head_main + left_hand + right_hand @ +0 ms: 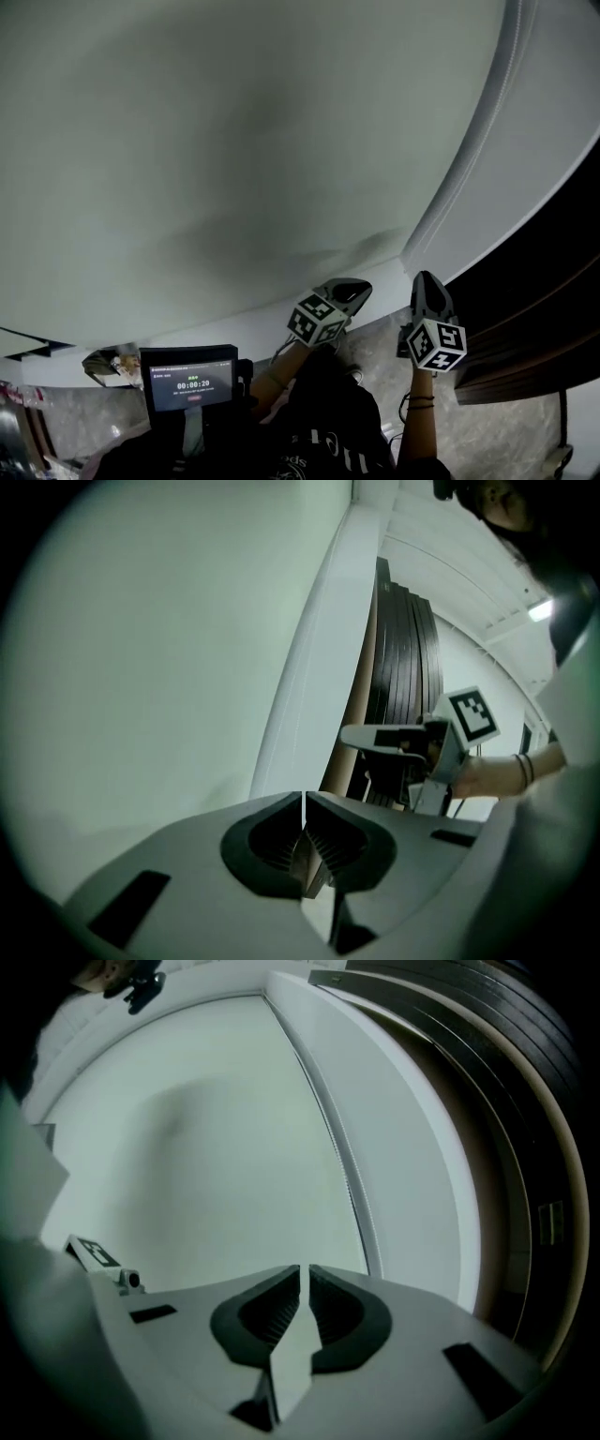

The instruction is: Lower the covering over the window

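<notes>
The pale grey-green window covering [234, 159] fills most of the head view and is down over the pane. It also fills the left gripper view [159, 667] and the right gripper view [206, 1157]. A bead chain [345, 1162] hangs along the white window frame [473, 131]. My left gripper [352, 287] is low in the middle, jaws shut on nothing, close to the covering's lower part. My right gripper [425, 279] is just to its right, near the frame, also shut and holding nothing. The right gripper [375, 737] shows in the left gripper view too.
A dark slatted wood panel [534, 309] stands to the right of the frame. At bottom left is a small device with a lit timer screen [192, 382]. The person's dark clothing [328, 422] and a marbled floor [487, 431] lie below.
</notes>
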`<action>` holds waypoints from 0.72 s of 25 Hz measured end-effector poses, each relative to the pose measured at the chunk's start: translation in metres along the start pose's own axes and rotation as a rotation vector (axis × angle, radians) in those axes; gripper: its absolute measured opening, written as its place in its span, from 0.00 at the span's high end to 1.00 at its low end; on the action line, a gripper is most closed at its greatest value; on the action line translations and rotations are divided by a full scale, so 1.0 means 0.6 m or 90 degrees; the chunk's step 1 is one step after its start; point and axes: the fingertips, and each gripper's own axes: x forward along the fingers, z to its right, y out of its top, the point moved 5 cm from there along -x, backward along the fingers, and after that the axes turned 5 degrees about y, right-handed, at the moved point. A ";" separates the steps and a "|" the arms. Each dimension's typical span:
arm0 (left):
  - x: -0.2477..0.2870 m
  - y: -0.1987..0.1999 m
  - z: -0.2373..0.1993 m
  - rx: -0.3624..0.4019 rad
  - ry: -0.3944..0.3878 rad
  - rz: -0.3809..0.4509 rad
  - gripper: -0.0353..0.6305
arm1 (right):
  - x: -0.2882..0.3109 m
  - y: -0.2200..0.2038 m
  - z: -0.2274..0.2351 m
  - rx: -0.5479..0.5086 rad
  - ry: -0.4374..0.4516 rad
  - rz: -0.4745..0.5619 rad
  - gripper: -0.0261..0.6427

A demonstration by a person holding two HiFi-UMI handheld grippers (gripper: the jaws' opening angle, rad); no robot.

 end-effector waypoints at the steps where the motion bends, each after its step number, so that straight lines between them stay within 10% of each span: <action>1: -0.006 -0.004 -0.003 -0.011 0.004 0.005 0.93 | -0.001 -0.013 -0.003 0.001 0.003 -0.005 0.93; 18: -0.113 -0.049 -0.072 -0.030 -0.076 0.039 0.93 | -0.005 -0.131 -0.179 0.047 -0.003 -0.039 0.93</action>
